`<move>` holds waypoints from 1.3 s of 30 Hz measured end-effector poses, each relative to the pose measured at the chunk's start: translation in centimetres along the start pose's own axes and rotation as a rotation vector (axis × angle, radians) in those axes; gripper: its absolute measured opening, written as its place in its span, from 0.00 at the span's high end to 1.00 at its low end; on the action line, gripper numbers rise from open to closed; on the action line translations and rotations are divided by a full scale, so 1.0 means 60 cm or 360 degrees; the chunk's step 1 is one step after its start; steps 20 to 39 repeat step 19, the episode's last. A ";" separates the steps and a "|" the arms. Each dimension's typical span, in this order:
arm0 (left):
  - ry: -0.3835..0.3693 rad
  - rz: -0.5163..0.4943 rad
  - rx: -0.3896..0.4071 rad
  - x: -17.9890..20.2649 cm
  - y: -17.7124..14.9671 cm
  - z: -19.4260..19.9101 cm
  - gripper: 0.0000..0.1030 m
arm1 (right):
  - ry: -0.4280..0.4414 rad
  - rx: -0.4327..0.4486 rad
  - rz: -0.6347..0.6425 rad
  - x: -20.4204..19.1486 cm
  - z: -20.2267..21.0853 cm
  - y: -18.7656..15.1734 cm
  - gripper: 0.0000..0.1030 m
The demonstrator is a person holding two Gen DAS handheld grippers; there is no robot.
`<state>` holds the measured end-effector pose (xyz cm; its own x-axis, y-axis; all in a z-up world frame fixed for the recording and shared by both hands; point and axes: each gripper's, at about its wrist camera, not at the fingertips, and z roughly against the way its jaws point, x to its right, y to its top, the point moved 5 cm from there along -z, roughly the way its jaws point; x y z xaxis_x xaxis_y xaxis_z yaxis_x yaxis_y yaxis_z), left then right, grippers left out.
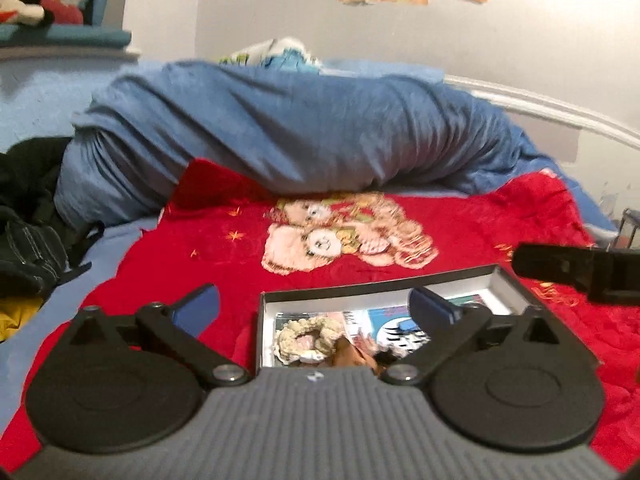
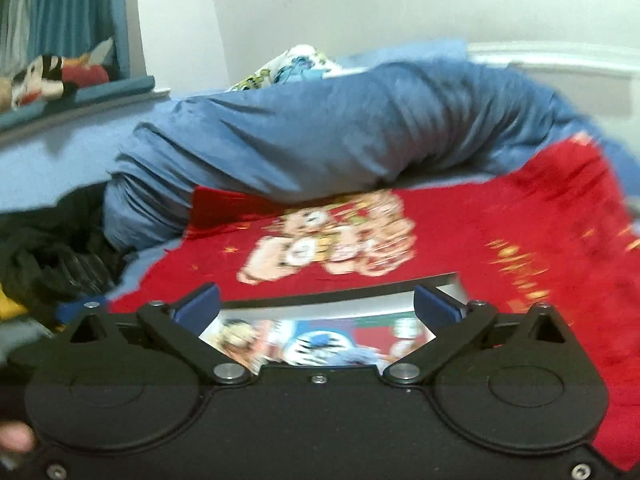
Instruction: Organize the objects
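Observation:
An open box (image 1: 496, 280) with black outside and white inside lies on a red blanket (image 1: 224, 256). In it lie a cream scrunchie (image 1: 306, 338), a brown item (image 1: 352, 356) and colourful printed cards (image 1: 392, 326). My left gripper (image 1: 314, 310) is open and empty, just above the box's near side. My right gripper (image 2: 316, 306) is open and empty over the same box (image 2: 452, 286), with the cards (image 2: 316, 340) between its fingers. The right gripper's body (image 1: 580, 266) shows at the right edge of the left wrist view.
A bunched blue duvet (image 1: 288, 132) lies across the bed behind the blanket. Dark clothing (image 1: 32, 208) is piled at the left. A plush toy (image 1: 24, 0) sits on a ledge at the far left. A white bed rail (image 1: 552, 108) runs along the right.

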<state>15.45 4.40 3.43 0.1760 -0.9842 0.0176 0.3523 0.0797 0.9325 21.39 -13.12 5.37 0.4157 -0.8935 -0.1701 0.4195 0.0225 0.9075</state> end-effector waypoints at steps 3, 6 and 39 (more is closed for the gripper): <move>0.0077 -0.0009 0.0017 0.002 -0.024 0.027 0.00 | -0.0132 0.0054 0.0019 0.014 0.043 -0.033 0.00; 0.0126 0.0058 -0.0071 -0.009 -0.075 0.054 0.00 | -0.0152 0.0043 0.0017 0.032 0.072 -0.086 0.00; 0.0096 0.0096 -0.0267 -0.032 -0.172 0.026 0.00 | -0.0141 -0.0258 -0.0027 0.061 0.030 -0.235 0.00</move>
